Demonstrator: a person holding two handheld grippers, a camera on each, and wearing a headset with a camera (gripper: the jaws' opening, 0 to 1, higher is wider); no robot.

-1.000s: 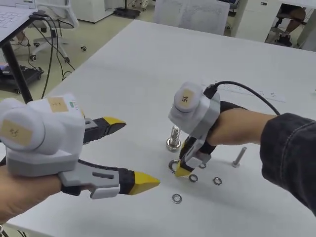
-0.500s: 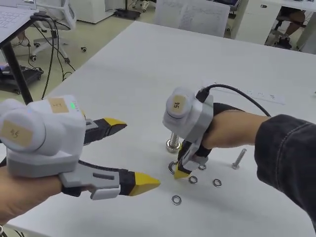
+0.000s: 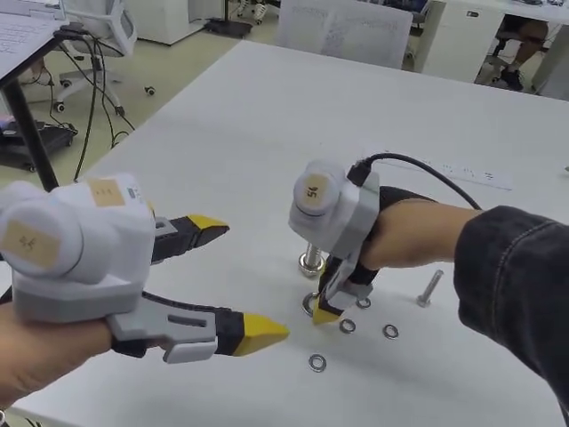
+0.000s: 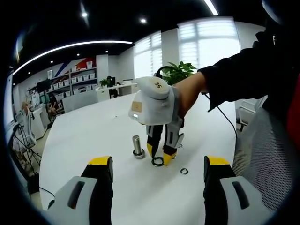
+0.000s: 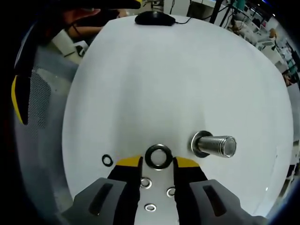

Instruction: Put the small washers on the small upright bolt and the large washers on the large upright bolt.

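**Right jaws parted around the large washer**

The right gripper [image 5: 158,162] has its yellow fingertips [image 5: 129,161] unclenched. The large washer [image 5: 150,157] lies flat on the table [image 3: 267,133] between them and slightly ahead; whether they touch it I cannot tell. The large upright bolt [image 5: 215,145] stands just beside it. 4 small washers [image 3: 348,326] lie scattered toward the table's near edge, and the small bolt [image 3: 430,287] lies on its side. The left gripper [image 3: 247,278] hovers released, jaws wide, over the near edge.

15 on round sticker [image 4: 158,85] atop right gripper [image 4: 159,155], left gripper [image 3: 240,277] label [image 3: 36,245] too blurred to read
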